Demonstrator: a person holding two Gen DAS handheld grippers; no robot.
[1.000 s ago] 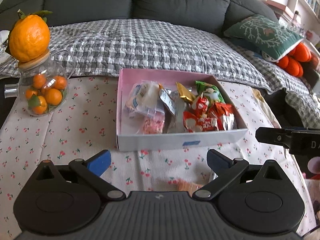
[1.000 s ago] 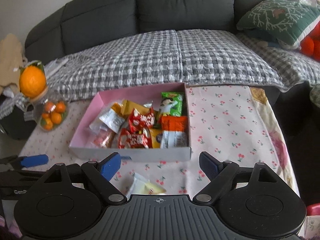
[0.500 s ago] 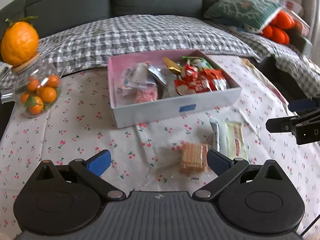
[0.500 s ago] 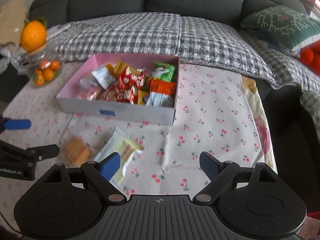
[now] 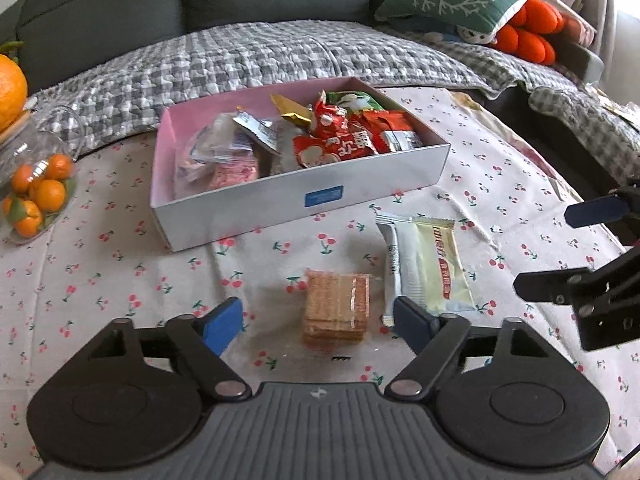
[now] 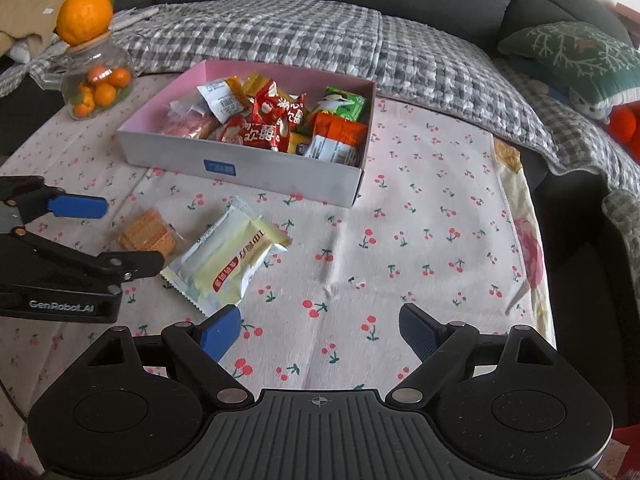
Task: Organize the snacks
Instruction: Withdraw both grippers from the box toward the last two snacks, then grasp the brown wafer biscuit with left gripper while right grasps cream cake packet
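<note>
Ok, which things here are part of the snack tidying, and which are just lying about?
Part of the job:
- snack box
- wafer pack, between the closing left gripper jaws, not yet pinched
- yellow snack packet
- right gripper, open

Just lying about:
- jar of small oranges
- big orange on top of it
- green cushion

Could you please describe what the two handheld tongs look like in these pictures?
Both tongs, left and right, are matte black, with a ribbed body, two round discs, linked bars joined by silver rivets, and blue ribbed pads on the fingertips. The left one bears white lettering on its side. No cables or sleeves show.
</note>
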